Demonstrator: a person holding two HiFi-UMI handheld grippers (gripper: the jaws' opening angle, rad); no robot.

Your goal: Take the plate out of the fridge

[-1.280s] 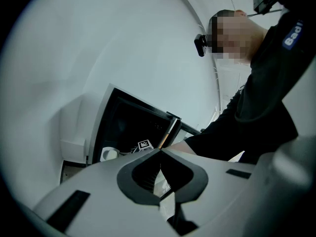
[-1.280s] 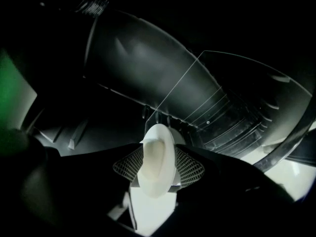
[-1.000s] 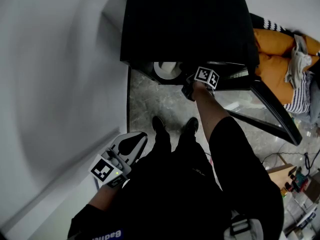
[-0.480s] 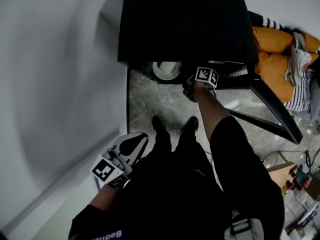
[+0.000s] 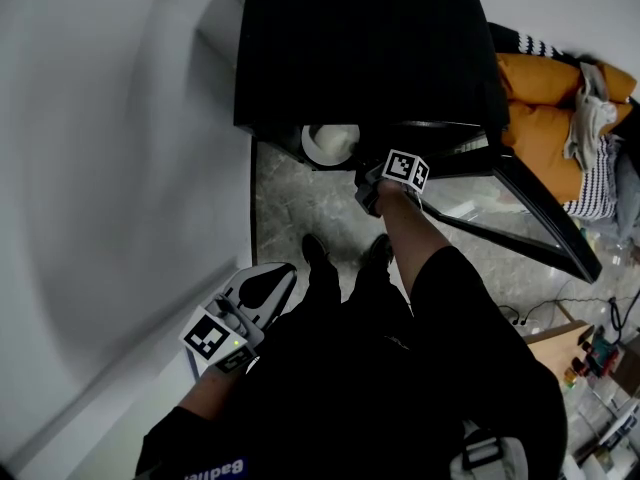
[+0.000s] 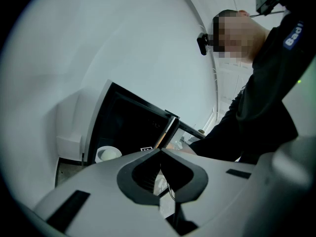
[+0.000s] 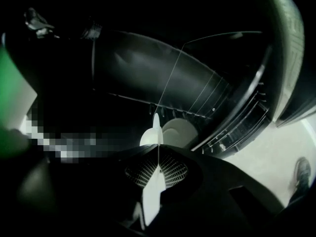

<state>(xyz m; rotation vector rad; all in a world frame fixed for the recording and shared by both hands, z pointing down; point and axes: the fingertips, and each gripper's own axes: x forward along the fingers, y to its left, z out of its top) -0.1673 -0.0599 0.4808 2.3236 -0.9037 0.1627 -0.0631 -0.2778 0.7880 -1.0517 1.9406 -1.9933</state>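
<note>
The white round plate sits low in the open compartment of the small black fridge, at the upper middle of the head view. The right claw has just been closing and is clamped on the plate's near rim, which shows as a thin white edge between its jaws. The grip looks narrow, on the lip alone. I would therefore draw the plate out slowly and level, straight toward the bottom of the frame, without letting it droop or twist.

Room looks tight above: a wire shelf crosses over the plate, so little lifting seems wise before it clears the fridge's front edge. The dark-framed glass door stands open to the right, and the white wall closes in on the left. The grey marble floor in front is open apart from the person's shoes. The left claw hangs at lower left, jaws together and empty.
</note>
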